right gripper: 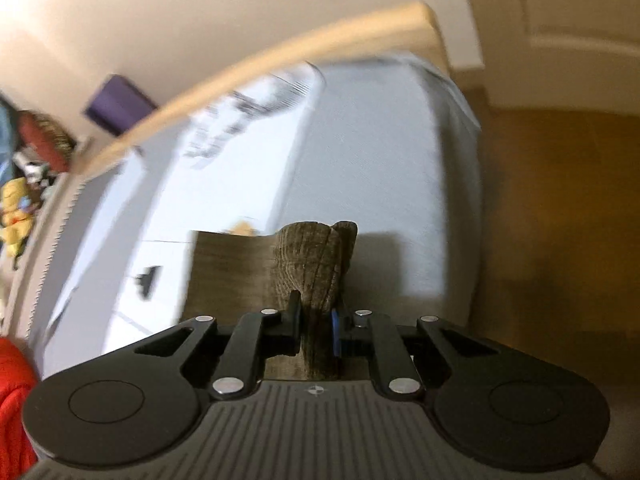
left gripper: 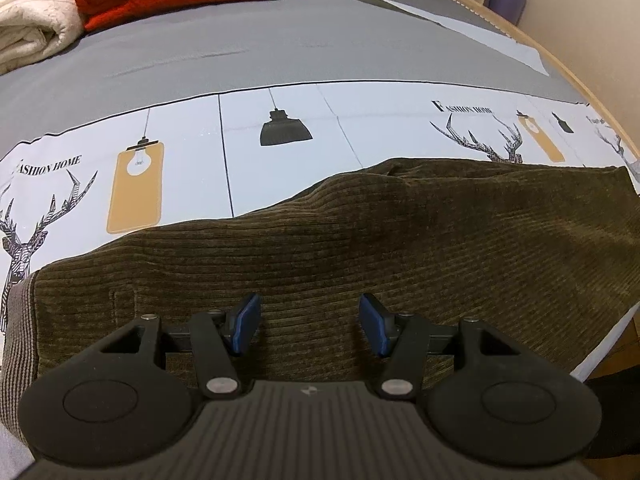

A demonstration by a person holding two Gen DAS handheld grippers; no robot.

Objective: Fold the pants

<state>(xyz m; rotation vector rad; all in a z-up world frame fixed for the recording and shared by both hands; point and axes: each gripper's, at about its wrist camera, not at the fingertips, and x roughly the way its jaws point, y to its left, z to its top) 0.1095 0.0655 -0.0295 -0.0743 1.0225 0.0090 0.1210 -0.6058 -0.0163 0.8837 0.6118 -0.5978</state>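
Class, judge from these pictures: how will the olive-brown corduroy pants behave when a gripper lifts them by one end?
The olive-brown corduroy pants are probably floppy: they bunch between the right gripper pads. Likely grippy, given the ribbed pile. The unheld part should drag across the bedsheet.

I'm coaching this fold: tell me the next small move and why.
Probably carry the right gripper, shut on a bunched end of the pants, over toward the waistband end. The left gripper hovers open above the flat pants, ready to pin them.
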